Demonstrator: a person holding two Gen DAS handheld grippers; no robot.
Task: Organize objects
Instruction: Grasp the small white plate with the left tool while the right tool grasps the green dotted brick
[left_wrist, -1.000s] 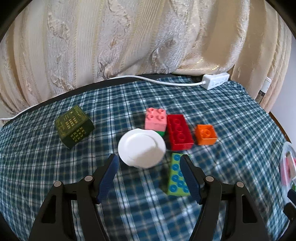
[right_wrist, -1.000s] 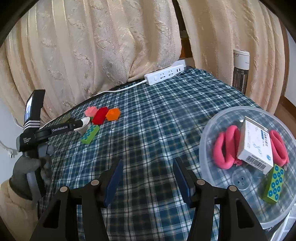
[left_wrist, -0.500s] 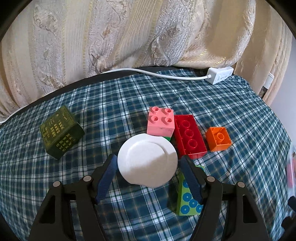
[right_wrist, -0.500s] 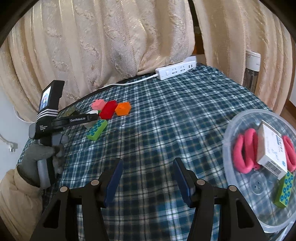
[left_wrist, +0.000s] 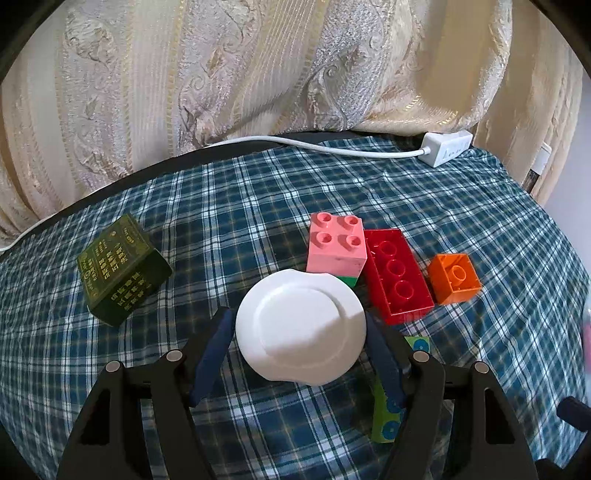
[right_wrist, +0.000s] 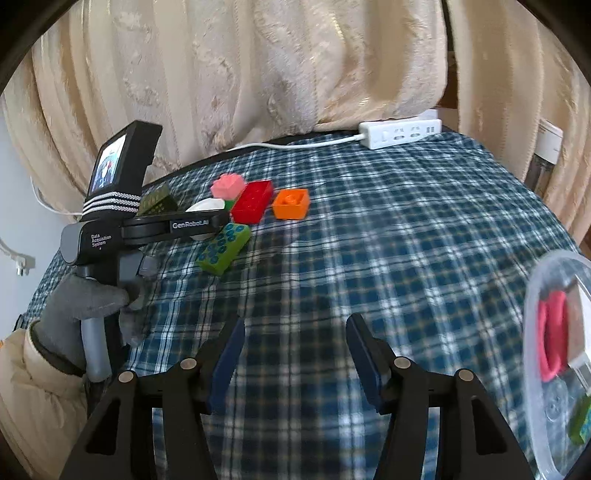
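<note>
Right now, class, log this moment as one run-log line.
left gripper: open, straddling white lid | right gripper: open, empty | clear tub: partly filled | bricks: on cloth

"GenRobot.AI" is printed on the left gripper (right_wrist: 201, 225) arm — "Data Acquisition System" on its body; the gold characters on the green box (left_wrist: 122, 275) cannot be read.

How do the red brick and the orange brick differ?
The red brick is long, with three round holes in a row; the orange brick is short and squarish, with one. Red lies beside the pink brick; orange sits apart. Both lie hollow side up on the checked cloth.
</note>
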